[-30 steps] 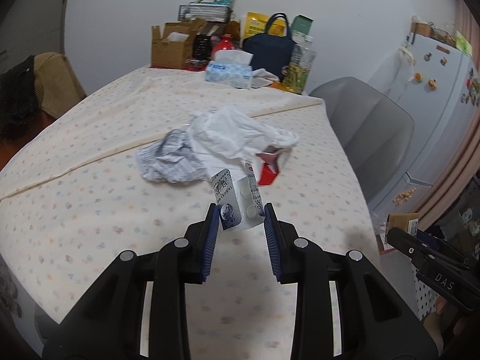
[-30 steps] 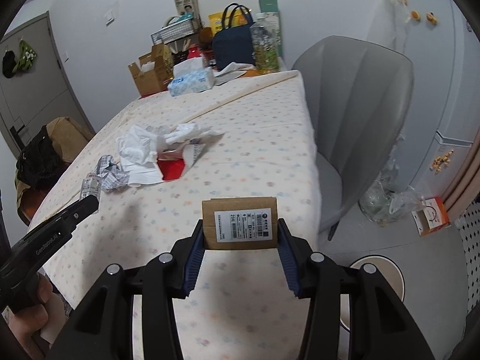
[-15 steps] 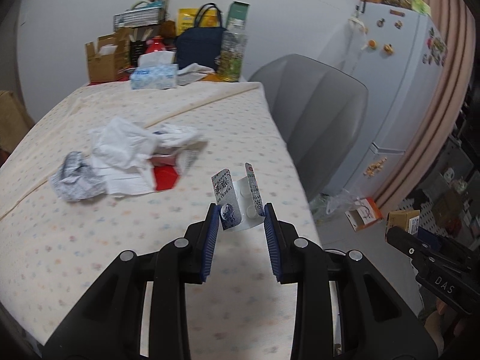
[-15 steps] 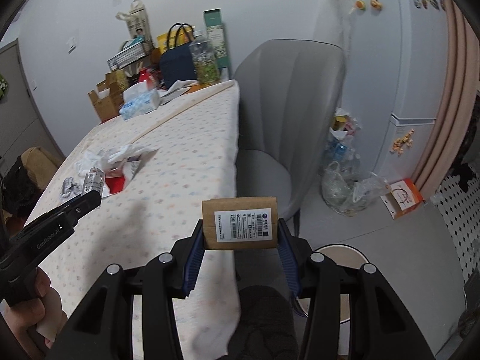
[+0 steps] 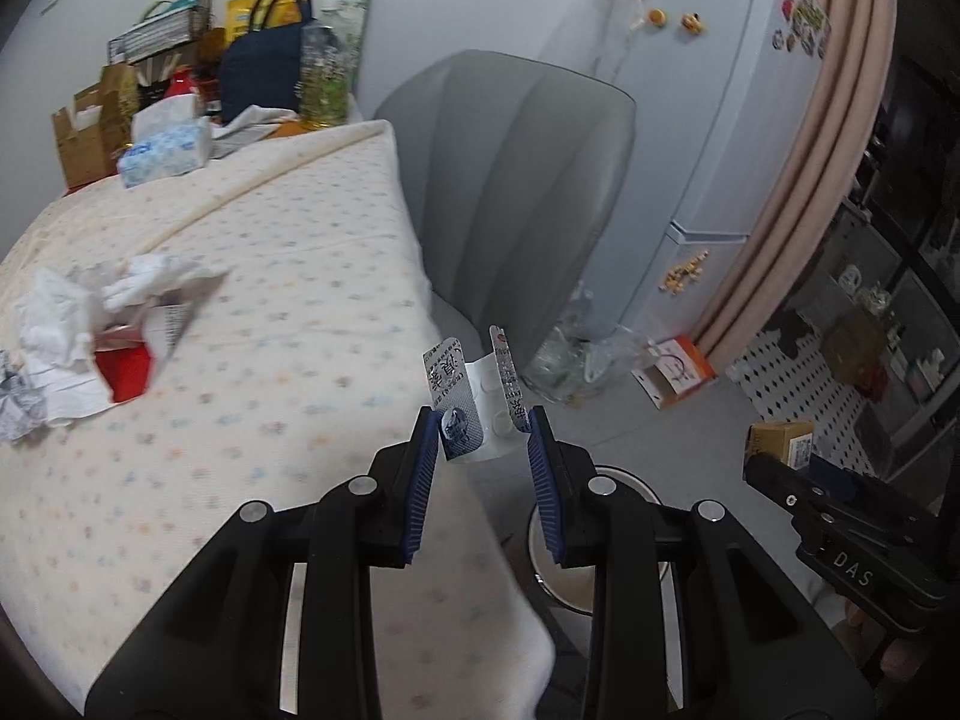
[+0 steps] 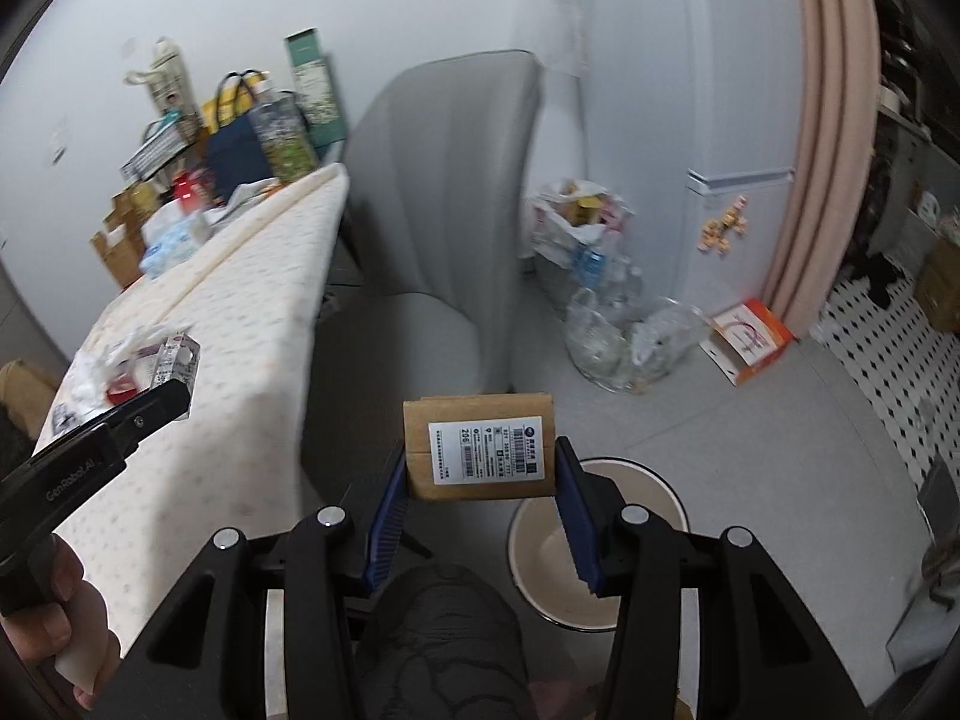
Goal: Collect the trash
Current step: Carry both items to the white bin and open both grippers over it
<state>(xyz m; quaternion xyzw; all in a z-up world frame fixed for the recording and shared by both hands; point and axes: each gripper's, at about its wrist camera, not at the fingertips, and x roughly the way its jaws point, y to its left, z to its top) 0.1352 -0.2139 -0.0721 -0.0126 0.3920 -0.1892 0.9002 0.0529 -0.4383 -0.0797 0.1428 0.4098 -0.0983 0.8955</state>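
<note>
Step in hand, as I read it: carry-to-bin. Both tools are loaded and off the counter [image 5: 252,396], heading for the round bin [image 6: 600,576] on the floor.

Right tool [image 6: 480,480] is clamped on a brown cardboard box [image 6: 478,445], white barcode label facing the camera, flat sides square between the pads. Box looks rigid and uncrushed. Bin rim sits at about 5 o'clock from the box in the right wrist view, partly behind the right finger.

Left tool [image 5: 483,450] is pinching a blister pack [image 5: 474,396]: silver foil with print, bent into a U, one pill pocket showing. Light and springy, held only by its lower edge. Bin peeks out at 5 o'clock below it, mostly hidden by the fingers.

Next move calls for: get each tool over the bin opening, then let go; the box probably first, it's closer.

Remaining on the counter at 9 o'clock in the left view: crumpled white paper [image 5: 66,324], something red [image 5: 123,369] beneath it.
</note>
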